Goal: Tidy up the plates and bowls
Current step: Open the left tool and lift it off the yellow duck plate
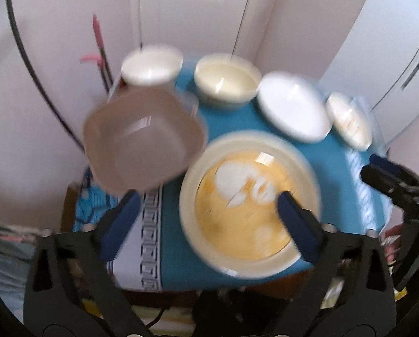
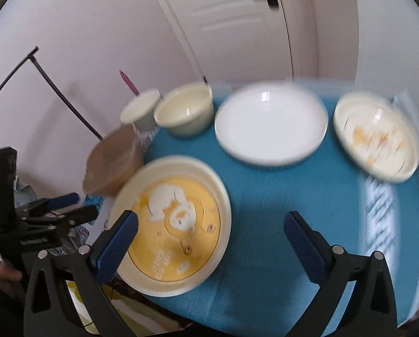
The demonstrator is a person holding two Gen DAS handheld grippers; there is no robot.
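yellow plate point(image 2: 178, 224) lying near on blue cloth point(image 2: 265, 210), seemingly stack base | white plate point(image 2: 271, 120), cream bowl point(image 2: 185, 111) waiting far | left gripper point(image 1: 206, 213), right gripper point(image 2: 210, 233) both gaping, gripping nothing

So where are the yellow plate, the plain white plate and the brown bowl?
yellow plate point(image 2: 178, 224), right wrist view, on its printed centre.
plain white plate point(image 2: 271, 122), right wrist view, on its middle.
brown bowl point(image 1: 144, 140), left wrist view, on its inside.
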